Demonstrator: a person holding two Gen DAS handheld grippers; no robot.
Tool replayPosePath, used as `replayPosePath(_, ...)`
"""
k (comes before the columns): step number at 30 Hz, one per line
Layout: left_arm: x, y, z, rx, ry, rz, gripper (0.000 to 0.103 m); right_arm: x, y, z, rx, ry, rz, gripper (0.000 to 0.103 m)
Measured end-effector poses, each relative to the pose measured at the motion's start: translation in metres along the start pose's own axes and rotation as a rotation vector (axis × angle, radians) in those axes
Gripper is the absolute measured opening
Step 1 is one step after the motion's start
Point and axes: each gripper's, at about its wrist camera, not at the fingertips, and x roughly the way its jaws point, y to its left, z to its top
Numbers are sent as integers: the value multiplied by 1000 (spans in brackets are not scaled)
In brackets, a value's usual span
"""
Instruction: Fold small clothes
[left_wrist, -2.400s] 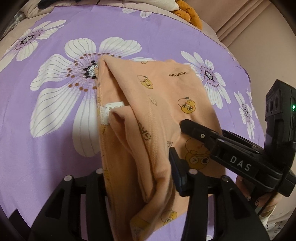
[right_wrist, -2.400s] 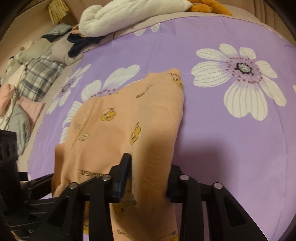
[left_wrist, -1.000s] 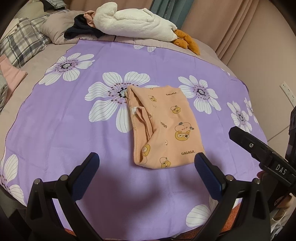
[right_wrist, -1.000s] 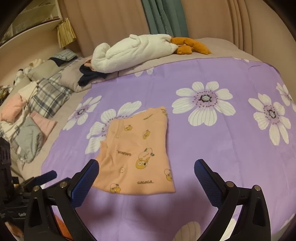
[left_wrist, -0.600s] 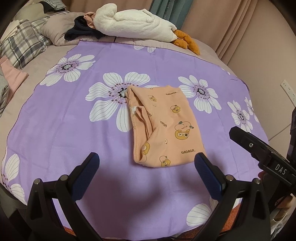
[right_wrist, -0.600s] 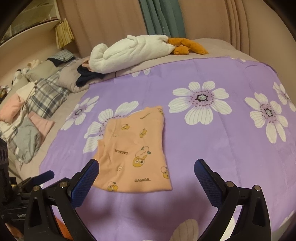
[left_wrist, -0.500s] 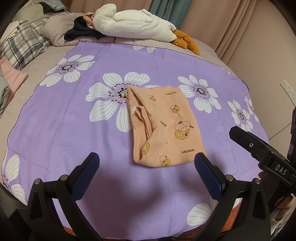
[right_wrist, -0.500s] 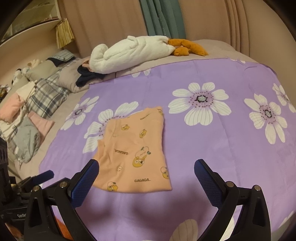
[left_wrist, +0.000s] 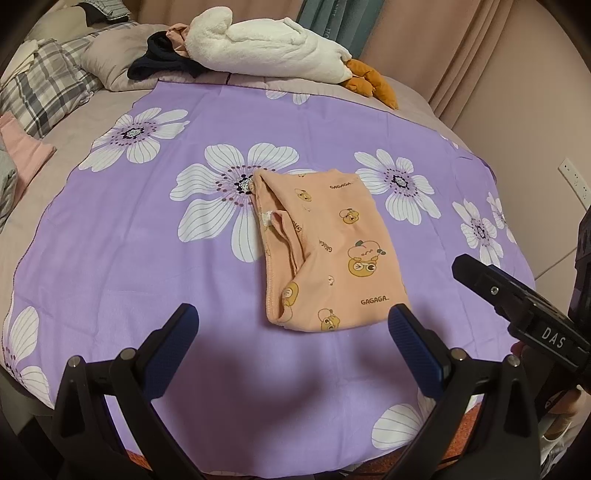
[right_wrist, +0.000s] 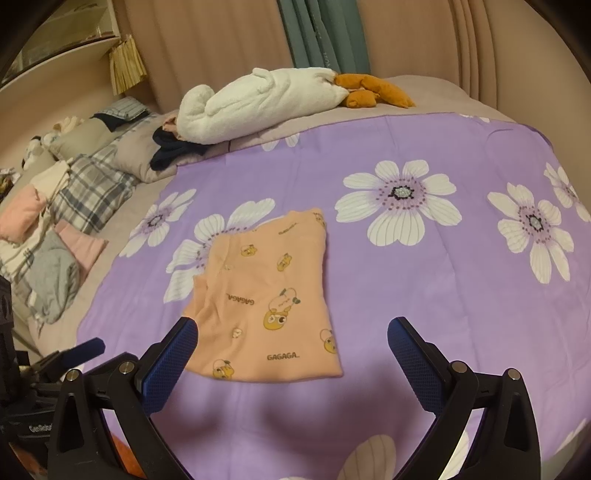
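A small peach garment (left_wrist: 325, 247) printed with cartoon figures and "GAGAGA" lies folded into a rectangle on the purple flowered sheet (left_wrist: 129, 266); its layered edges show on the left side. It also lies mid-frame in the right wrist view as the peach garment (right_wrist: 266, 295). My left gripper (left_wrist: 293, 347) hovers open just short of its near edge, holding nothing. My right gripper (right_wrist: 291, 354) is open too, held above the near edge of the cloth. The right gripper's black body (left_wrist: 517, 310) shows at the right of the left wrist view.
A white plush toy (right_wrist: 258, 103) with orange feet lies at the far side of the bed. A plaid pillow (right_wrist: 92, 192) and a heap of other clothes (right_wrist: 40, 258) sit at the left. A curtain and wall stand behind.
Both grippers have let go of the garment, opened wide and pulled back from it. The garment now lies flat and folded; in the last half second almost nothing moves.
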Motion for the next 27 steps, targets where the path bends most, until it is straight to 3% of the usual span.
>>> replayPosePath(27, -4, -2, 0, -3, -5, -2, 103, 3, -3, 0, 3, 6, -13, 102)
